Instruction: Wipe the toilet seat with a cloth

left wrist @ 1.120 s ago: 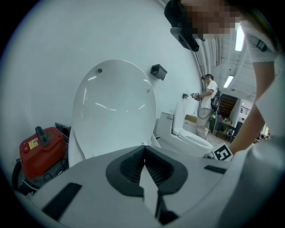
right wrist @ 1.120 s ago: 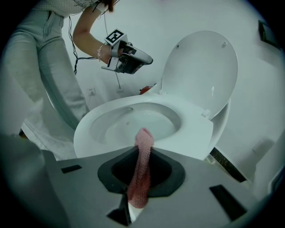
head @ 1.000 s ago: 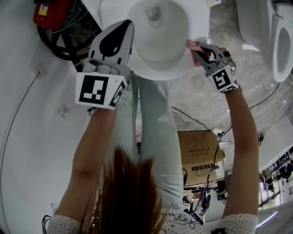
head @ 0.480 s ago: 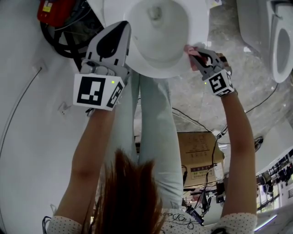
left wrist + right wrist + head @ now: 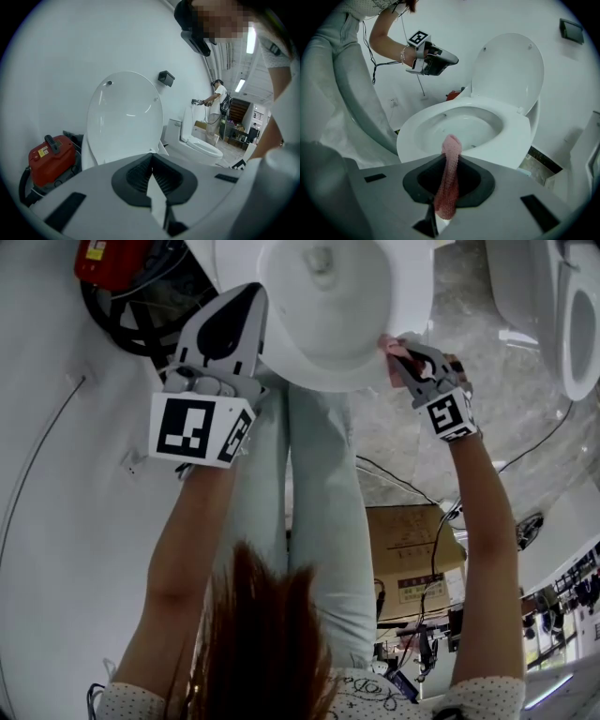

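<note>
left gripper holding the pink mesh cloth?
No, the left gripper has its jaws together with nothing between them; the pink mesh cloth is pinched in the right gripper.

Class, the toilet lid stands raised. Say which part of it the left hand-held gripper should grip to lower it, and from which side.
Probably the lid by its thin top rim, from the front and above: it stands upright, hinged at the bottom, so that edge is free. The left hand-held gripper, now shut, must open first.
</note>
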Demonstrator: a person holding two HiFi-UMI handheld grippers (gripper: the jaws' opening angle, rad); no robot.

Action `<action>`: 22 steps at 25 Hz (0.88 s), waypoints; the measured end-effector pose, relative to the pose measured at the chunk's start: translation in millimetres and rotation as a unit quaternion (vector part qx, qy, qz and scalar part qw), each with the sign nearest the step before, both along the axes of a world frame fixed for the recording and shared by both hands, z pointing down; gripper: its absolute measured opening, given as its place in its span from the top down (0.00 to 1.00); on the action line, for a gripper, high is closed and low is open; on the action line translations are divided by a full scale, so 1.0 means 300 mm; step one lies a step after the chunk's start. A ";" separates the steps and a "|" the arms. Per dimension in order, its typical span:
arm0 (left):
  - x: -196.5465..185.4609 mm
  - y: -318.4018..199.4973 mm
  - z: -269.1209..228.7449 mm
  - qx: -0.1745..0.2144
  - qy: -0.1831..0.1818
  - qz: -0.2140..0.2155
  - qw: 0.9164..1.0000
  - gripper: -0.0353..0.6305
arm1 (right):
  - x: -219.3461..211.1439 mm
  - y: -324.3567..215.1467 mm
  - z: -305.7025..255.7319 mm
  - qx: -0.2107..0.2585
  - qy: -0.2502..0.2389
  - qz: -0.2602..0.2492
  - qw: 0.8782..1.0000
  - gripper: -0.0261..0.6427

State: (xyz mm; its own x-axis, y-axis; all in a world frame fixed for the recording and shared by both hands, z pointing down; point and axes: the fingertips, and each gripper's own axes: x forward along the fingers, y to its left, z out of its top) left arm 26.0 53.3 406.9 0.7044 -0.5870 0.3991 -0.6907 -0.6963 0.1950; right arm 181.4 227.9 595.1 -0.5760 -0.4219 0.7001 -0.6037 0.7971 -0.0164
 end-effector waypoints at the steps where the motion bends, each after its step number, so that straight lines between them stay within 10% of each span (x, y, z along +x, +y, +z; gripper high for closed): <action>1: -0.003 0.003 -0.001 0.000 0.001 0.002 1.000 0.94 | -0.005 0.006 -0.002 -0.001 0.000 0.005 1.000 0.88; 22: -0.171 0.069 0.010 -0.005 0.000 0.040 0.999 0.94 | -0.130 0.106 0.004 -0.007 0.017 0.095 0.995 0.88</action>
State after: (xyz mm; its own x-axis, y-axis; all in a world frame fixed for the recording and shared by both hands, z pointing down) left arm -25.2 74.1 410.0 0.7485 -0.5251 0.4049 -0.6336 -0.7466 0.2029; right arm 142.4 259.8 596.4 -0.4631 -0.5104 0.7245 -0.7436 0.6687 -0.0042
